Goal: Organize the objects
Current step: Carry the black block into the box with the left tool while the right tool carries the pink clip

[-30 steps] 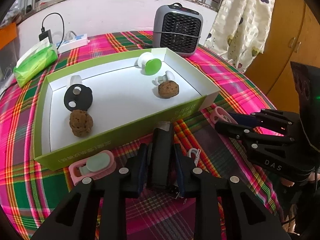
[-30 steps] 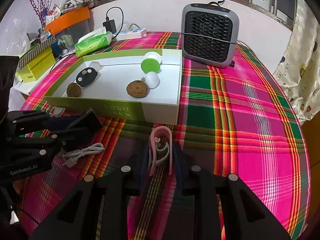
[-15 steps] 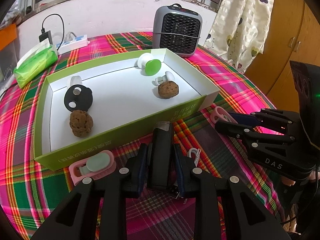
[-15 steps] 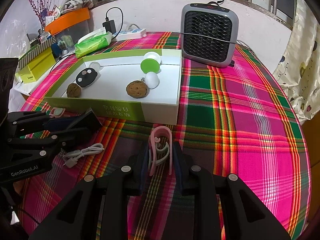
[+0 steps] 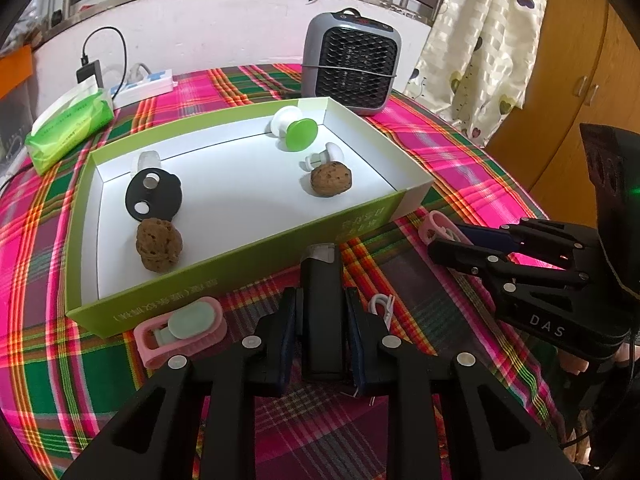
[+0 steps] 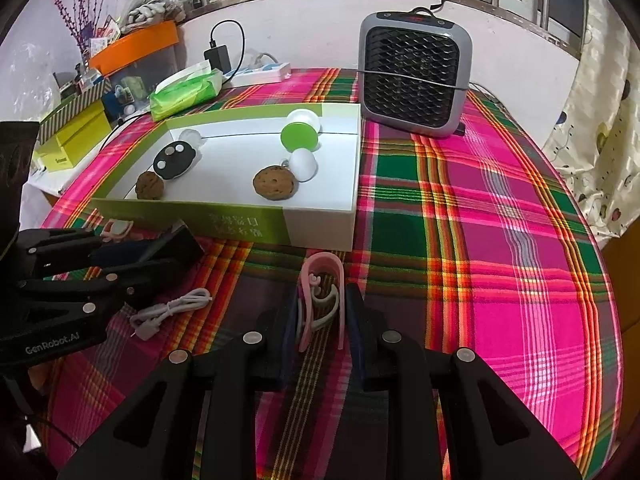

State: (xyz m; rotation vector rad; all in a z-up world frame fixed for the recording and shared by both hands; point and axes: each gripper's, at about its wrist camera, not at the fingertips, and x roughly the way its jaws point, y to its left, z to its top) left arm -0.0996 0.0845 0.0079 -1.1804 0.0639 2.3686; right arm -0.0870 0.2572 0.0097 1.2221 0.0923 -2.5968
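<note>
A black bar-shaped object (image 5: 322,312) lies on the plaid cloth in front of the green-and-white box (image 5: 240,264). My left gripper (image 5: 321,296) straddles the bar and its jaws are closing, with thin gaps still showing beside the pads. My right gripper (image 6: 322,296) is shut on a pink U-shaped clip (image 6: 324,264) with white hooks inside it, resting on the cloth. In the left wrist view the right gripper (image 5: 444,238) is at the right, the pink clip (image 5: 434,226) at its tips. Two walnuts (image 5: 159,245) (image 5: 331,179) lie in the box.
The box also holds a black disc (image 5: 154,196), a green-capped white piece (image 5: 298,132) and a small white piece (image 5: 326,156). A pink holder (image 5: 180,330) and a white cable (image 6: 172,308) lie on the cloth. A grey heater (image 5: 352,64) and a tissue pack (image 5: 70,128) stand behind.
The left gripper's jaws have drawn closer to the sides of the black bar. The right gripper and the pink clip have not moved.
</note>
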